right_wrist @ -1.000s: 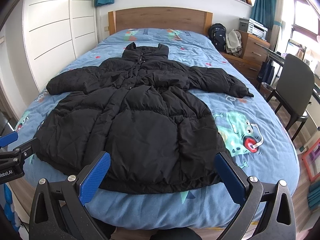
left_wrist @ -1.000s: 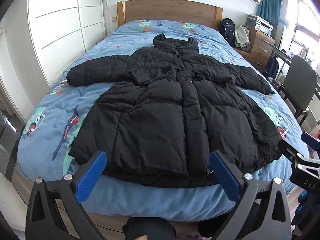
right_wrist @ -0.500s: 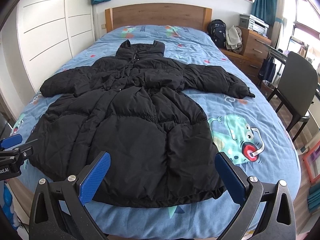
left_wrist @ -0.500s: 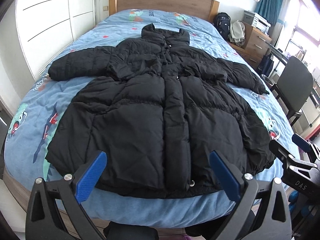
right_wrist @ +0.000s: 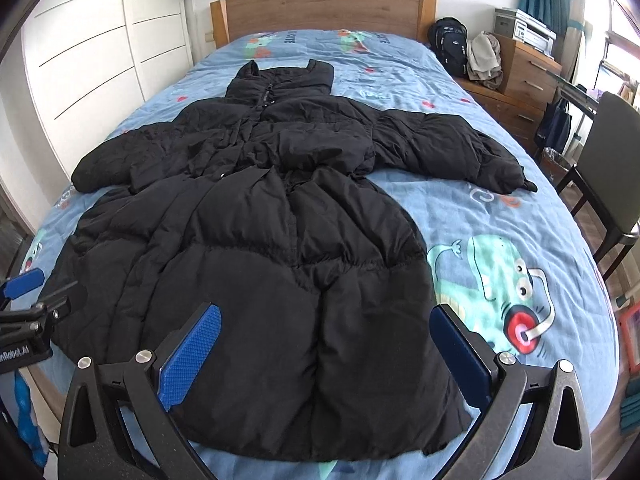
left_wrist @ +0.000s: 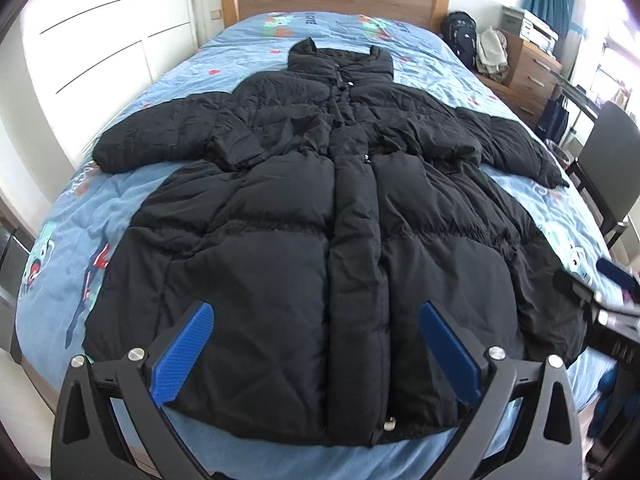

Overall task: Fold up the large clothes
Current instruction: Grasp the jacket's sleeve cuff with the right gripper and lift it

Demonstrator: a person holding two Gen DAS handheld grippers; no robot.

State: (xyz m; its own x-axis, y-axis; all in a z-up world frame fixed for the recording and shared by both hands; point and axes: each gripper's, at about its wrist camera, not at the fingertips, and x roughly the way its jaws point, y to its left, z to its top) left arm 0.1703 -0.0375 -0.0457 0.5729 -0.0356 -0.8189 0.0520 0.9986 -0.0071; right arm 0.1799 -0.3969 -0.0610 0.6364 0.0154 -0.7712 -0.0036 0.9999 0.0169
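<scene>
A long black puffer coat lies flat and face up on the bed, sleeves spread to both sides, collar toward the headboard; it also shows in the right wrist view. My left gripper is open and empty, hovering over the coat's hem. My right gripper is open and empty, over the hem's right part. Each gripper shows at the edge of the other's view, the right one and the left one.
The blue cartoon-print bedspread covers the bed with a wooden headboard. White wardrobe doors stand on the left. A wooden dresser, a backpack and a dark chair stand on the right.
Both grippers have moved forward and lower toward the coat's hem, so the coat fills more of each view. The coat has not moved. Both stay open.
</scene>
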